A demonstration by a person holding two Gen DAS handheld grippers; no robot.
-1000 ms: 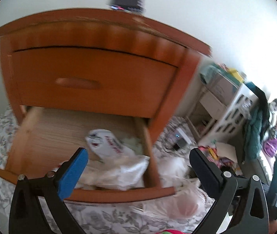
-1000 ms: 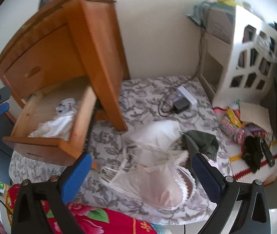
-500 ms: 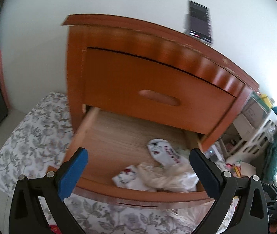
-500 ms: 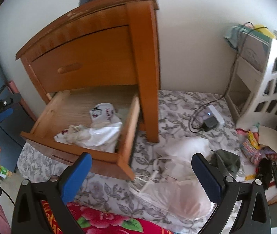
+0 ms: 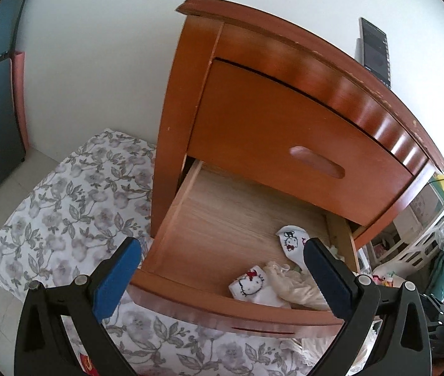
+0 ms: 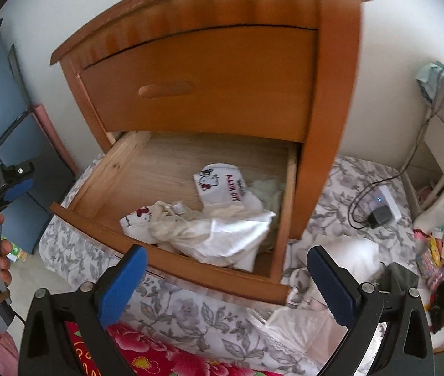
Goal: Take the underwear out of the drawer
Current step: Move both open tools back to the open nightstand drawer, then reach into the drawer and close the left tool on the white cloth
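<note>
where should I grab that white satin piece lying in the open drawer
Grip the raised fold of the white satin piece where it bunches near the drawer front right corner. Come straight down from above with the right gripper: jaws open, drawer walls block sideways approach.

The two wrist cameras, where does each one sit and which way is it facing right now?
Left wrist: on the left hand-held gripper, angled down from the left at the open lower drawer; only its own open fingers show.
Right wrist: on the right hand-held gripper, facing the nightstand more squarely; its open fingers show, and at the left edge a hand holding the other gripper.
Shared: the drawer, the white underwear pile and the floral cloth.
</note>
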